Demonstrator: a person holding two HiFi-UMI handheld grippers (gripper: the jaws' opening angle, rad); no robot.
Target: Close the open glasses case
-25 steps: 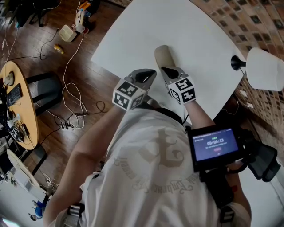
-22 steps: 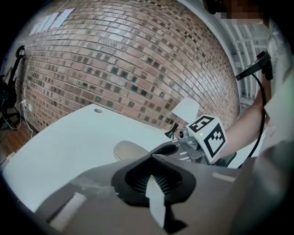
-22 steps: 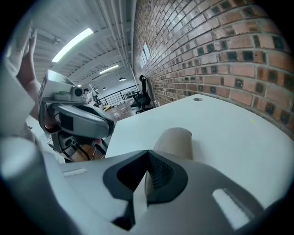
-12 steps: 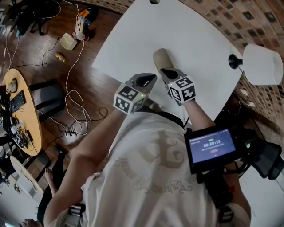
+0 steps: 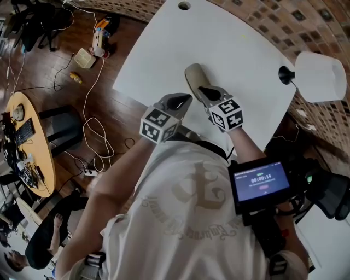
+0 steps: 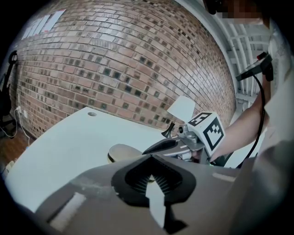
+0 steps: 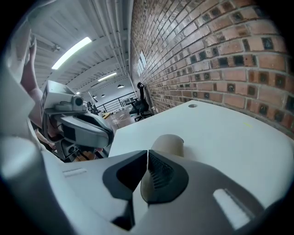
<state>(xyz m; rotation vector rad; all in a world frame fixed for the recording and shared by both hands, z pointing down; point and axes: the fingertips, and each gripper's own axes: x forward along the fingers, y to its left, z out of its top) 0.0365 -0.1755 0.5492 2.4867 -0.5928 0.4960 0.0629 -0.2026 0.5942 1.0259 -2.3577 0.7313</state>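
Observation:
A beige glasses case lies on the white table, its lid down as one rounded shape; it also shows as the case and the case. My right gripper rests its tips over the case's near end. Its jaws are just starting to part, still all but together, with nothing between them. My left gripper hovers just left of the case, near the table's front edge. Its tips meet, and it holds nothing. The right gripper is visible beyond them.
A white-shaded lamp on a black base stands at the table's right edge by the brick wall. A cable hole is at the table's far side. Cables and a round wooden table are on the floor to the left.
Both grippers and the case keep their places relative to each other. The head view has shifted slightly, and a seated person has come into view at the bottom left.

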